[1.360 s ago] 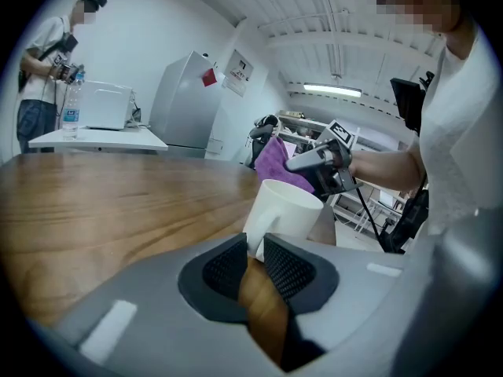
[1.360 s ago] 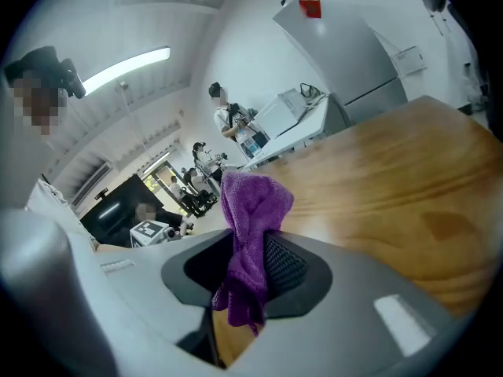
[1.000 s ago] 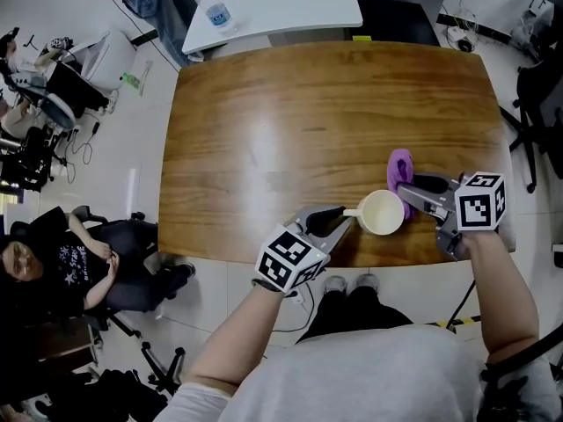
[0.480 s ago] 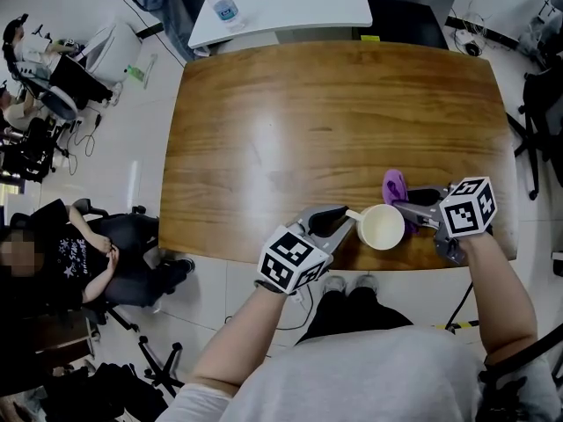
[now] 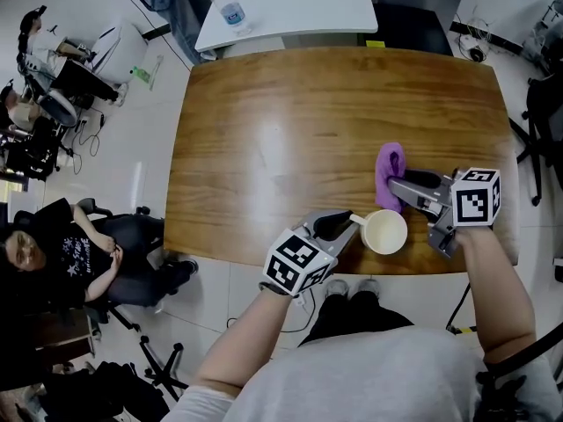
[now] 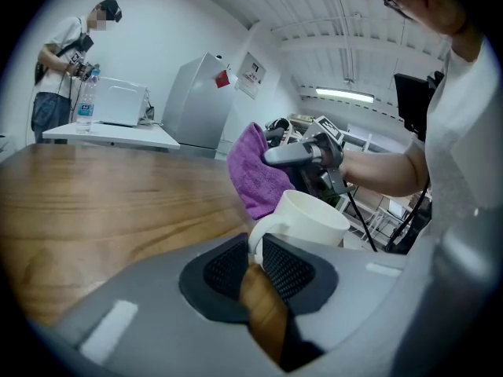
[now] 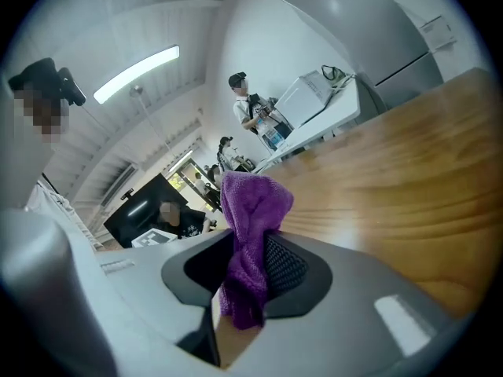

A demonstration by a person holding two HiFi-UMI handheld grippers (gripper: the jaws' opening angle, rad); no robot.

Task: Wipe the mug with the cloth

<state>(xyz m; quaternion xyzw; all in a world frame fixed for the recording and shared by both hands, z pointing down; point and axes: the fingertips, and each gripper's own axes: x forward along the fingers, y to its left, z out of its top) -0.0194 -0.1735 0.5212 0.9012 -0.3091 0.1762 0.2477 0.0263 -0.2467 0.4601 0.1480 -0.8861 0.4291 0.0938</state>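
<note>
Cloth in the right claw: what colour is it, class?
The cloth is purple; best seen in the right gripper view.

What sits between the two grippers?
In the head view, the white mug stands between them; the left gripper has just been closing its jaws on the handle, the right gripper holds the purple cloth.

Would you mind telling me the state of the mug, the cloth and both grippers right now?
left gripper: shut on the handle of the mug, jaws just tightened.
right gripper: shut on the cloth.
mug: upright on the table, empty.
cloth: bunched, hanging from the right gripper beside the mug.
</note>
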